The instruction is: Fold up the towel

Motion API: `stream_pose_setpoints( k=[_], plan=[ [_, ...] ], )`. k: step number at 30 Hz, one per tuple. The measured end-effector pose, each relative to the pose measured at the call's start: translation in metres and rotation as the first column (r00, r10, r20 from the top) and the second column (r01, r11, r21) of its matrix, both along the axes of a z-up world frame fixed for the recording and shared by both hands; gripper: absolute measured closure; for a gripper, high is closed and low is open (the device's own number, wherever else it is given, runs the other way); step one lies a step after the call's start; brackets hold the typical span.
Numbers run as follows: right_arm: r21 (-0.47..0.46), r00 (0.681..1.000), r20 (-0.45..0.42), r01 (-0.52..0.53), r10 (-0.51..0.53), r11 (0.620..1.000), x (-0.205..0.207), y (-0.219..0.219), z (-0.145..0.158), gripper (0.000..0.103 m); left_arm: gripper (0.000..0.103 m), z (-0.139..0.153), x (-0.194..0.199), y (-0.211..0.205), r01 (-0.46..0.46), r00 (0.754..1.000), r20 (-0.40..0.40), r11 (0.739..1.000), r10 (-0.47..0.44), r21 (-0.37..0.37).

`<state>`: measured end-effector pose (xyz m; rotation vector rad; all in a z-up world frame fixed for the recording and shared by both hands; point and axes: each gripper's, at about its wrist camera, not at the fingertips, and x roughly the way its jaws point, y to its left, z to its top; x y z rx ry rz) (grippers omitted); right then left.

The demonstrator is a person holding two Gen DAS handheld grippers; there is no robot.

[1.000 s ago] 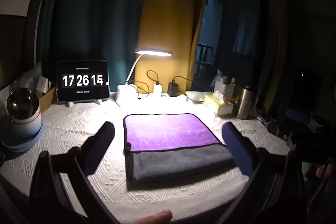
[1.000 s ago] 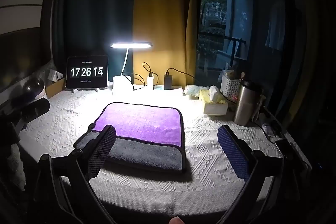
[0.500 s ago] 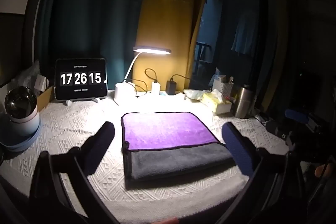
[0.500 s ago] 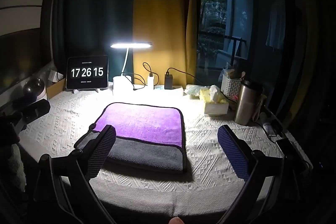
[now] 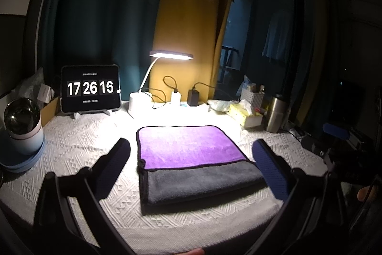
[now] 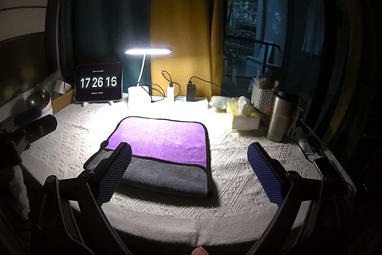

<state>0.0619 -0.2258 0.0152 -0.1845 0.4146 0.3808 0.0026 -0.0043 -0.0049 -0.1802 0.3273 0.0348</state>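
Observation:
A towel [image 5: 188, 147], purple on top with a grey underside, lies flat on the white table cloth, its near part folded over so a grey band [image 5: 203, 179] shows. It also shows in the right wrist view [image 6: 164, 140]. My left gripper [image 5: 191, 157] is open and empty, held above the near table edge with its fingers either side of the towel. My right gripper [image 6: 189, 159] is open and empty, held near the front edge, its left finger [image 6: 114, 171] in front of the towel's near left corner.
A desk lamp [image 6: 148, 51], a tablet clock [image 6: 99, 83], chargers [image 6: 191, 92], a tissue box [image 6: 243, 116], a white basket [image 6: 262, 97] and a steel flask [image 6: 279, 116] stand along the back and right. A round white device [image 5: 22, 128] sits at the left.
Both grippers stay open and almost still; the left wrist view has shifted very slightly. The towel has not moved. The clock has advanced.

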Motion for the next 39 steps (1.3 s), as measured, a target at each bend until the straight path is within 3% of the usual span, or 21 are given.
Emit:
stream_pose_setpoints(
  k=[39],
  plan=[
    [-0.001,1.0,-0.008,0.0,0.0,1.0,0.0024,0.0031,-0.005,0.003,0.0,-0.0018,0.0017,-0.0028,0.006,1.0,-0.01,1.0,-0.006,-0.006]
  ],
)
